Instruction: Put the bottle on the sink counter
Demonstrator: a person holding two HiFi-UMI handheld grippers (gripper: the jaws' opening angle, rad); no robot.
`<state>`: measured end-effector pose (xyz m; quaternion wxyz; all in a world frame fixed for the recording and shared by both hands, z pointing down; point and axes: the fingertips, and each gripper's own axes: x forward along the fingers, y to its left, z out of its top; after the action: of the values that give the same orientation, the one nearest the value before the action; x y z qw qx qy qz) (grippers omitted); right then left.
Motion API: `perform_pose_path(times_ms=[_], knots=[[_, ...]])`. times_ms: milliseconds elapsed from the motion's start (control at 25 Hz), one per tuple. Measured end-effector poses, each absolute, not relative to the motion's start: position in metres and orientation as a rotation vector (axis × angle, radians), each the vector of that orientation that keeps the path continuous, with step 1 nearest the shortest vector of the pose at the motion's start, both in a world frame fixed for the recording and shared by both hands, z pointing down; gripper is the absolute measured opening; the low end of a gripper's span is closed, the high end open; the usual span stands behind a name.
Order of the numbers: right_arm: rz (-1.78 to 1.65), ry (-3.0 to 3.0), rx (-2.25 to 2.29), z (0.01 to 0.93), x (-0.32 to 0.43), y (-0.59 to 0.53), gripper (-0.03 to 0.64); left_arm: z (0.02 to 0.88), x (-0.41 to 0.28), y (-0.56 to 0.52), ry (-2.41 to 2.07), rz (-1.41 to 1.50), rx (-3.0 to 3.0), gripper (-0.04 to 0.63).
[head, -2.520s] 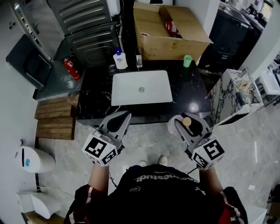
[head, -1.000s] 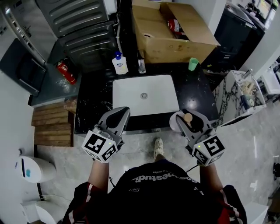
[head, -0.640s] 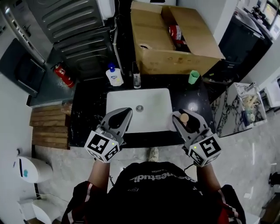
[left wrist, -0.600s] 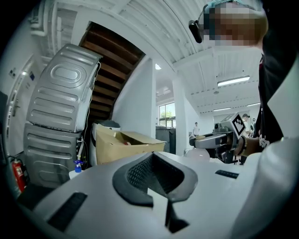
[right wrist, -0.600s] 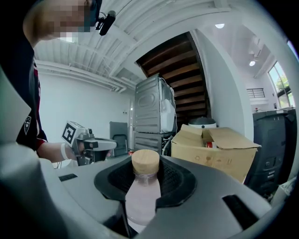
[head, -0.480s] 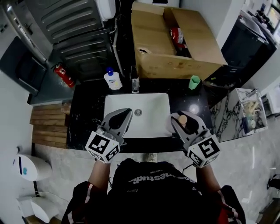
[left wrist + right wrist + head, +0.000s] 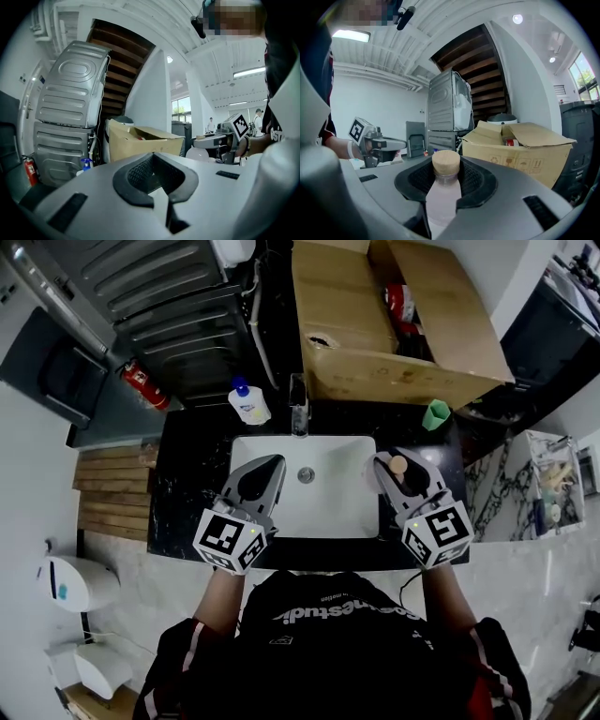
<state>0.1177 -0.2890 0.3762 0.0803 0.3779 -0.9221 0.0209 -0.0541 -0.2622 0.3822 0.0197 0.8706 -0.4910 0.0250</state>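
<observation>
A pale bottle [image 7: 397, 464] with a round cork-coloured cap stands upright between the pads of my right gripper [image 7: 401, 474], which is shut on its neck. In the right gripper view the bottle [image 7: 443, 199] fills the gap between the pads of that gripper [image 7: 445, 180]. It hangs over the right rim of the white basin [image 7: 319, 512] set in the black sink counter [image 7: 192, 484]. My left gripper [image 7: 258, 479] is over the basin's left side, shut, with nothing in it. The left gripper view shows the gripper [image 7: 154, 180] with its pads meeting.
At the back of the counter stand a soap pump bottle [image 7: 249, 404], a tap [image 7: 298, 413] and a green cup [image 7: 435, 414]. Behind them is an open cardboard box [image 7: 375, 324]. A red fire extinguisher [image 7: 143, 383] and a wooden pallet [image 7: 112, 493] lie to the left.
The person has stepped up to the counter. Both grippers have gone from in front of its edge to above the basin, the right one still gripping the bottle.
</observation>
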Motion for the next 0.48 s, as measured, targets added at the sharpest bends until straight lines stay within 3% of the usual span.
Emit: perform_pose_path(times_ms=[480], knots=[[0.096, -2.673, 1.27, 0.469, 0.085, -0.418, 0.152, 0.437, -0.075, -0.335, -1.512, -0.042, 2.746, 0.014]])
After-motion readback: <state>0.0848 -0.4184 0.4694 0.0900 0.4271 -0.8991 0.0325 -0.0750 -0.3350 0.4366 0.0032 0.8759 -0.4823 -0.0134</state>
